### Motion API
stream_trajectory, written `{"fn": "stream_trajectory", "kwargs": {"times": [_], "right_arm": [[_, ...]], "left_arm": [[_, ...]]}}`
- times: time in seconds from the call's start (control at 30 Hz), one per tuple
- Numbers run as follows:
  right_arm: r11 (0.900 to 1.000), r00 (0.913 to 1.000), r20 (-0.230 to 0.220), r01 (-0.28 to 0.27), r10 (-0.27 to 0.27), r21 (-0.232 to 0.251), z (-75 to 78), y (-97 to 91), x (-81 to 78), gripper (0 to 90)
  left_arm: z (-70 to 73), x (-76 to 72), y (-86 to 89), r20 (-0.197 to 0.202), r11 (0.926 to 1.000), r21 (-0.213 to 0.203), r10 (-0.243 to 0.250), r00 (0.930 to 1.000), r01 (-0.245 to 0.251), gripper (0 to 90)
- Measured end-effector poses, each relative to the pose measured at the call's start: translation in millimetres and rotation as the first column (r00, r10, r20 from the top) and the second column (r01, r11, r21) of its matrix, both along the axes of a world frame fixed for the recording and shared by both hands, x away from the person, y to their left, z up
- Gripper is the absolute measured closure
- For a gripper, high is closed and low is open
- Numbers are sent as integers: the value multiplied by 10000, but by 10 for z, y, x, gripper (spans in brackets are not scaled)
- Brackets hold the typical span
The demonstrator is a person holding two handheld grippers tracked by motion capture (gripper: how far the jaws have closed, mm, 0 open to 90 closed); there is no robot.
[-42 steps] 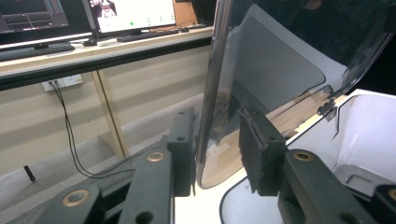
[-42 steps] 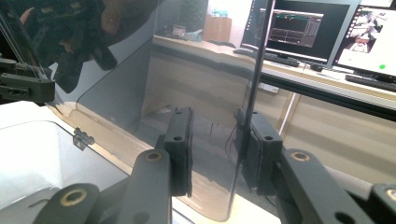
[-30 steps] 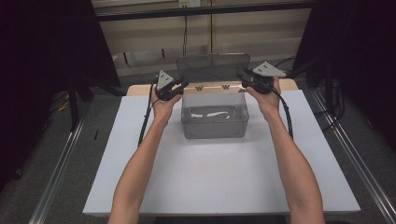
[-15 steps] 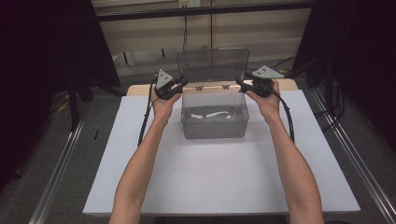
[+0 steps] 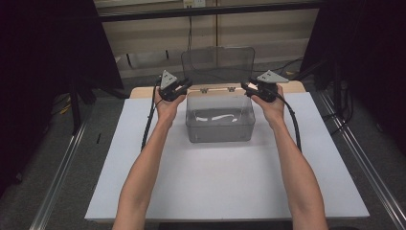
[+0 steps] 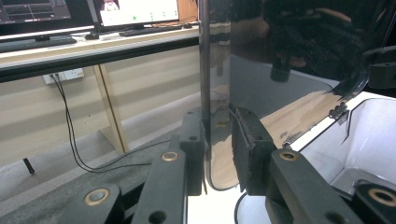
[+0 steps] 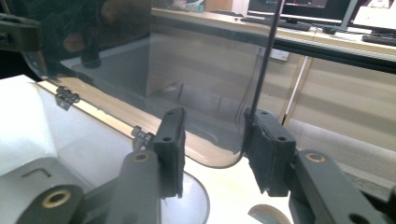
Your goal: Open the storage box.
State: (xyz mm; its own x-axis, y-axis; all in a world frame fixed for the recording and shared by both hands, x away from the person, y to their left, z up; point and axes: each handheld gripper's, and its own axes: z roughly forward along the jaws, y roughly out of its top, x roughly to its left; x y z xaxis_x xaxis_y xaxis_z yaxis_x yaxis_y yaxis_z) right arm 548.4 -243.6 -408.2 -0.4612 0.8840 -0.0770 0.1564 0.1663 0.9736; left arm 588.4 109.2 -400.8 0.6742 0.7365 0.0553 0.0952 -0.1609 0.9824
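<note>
A clear plastic box (image 5: 219, 129) stands on the white table top (image 5: 215, 182) with its hinged tinted lid (image 5: 218, 64) raised upright. Something white (image 5: 218, 116) lies on the box's floor. My left gripper (image 5: 184, 88) is at the lid's left edge; in the left gripper view its jaws (image 6: 217, 140) are shut on the lid's rim (image 6: 205, 93). My right gripper (image 5: 246, 87) is at the lid's right edge. Its jaws (image 7: 212, 135) have just been closing, with the lid's edge (image 7: 261, 70) between them against one pad and a gap to the other.
A wooden strip (image 5: 143, 92) runs behind the white top. Dark curtains hang at both sides, and metal rails (image 5: 57, 191) run along the floor. A pale wall with a cable (image 5: 190, 28) stands beyond. Desks with monitors (image 6: 135, 9) show in the gripper views.
The lid has swung up to stand more upright. My right gripper has sunk slightly along the lid's right edge. The left gripper has stayed put.
</note>
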Motion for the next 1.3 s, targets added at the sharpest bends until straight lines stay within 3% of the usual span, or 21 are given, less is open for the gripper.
{"fn": "stream_trajectory", "kwargs": {"times": [0.33,0.47,0.57,0.73,1.03,1.3], "right_arm": [[9994,9999,-136,89,-85,325,-58,-30,57,572],[9994,9997,-230,71,-64,327,-86,-30,73,607],[9995,9999,-164,-19,24,325,-107,-29,79,707],[9991,9998,-190,-61,69,423,-111,-51,87,723],[9974,9997,-219,-56,72,725,-117,-61,95,726],[9972,9996,-240,-94,112,748,-117,-63,106,720]], "left_arm": [[10,6,15,54,9998,171,-104,9999,103,762],[14,9,21,7,9996,247,-123,9999,123,764],[4,15,23,20,9997,219,-114,9999,114,765],[-2,16,21,42,9993,372,-32,10000,31,765],[-72,36,39,-292,9981,616,55,9996,-37,710],[-129,59,-5,-474,9984,540,-119,9988,145,706]]}}
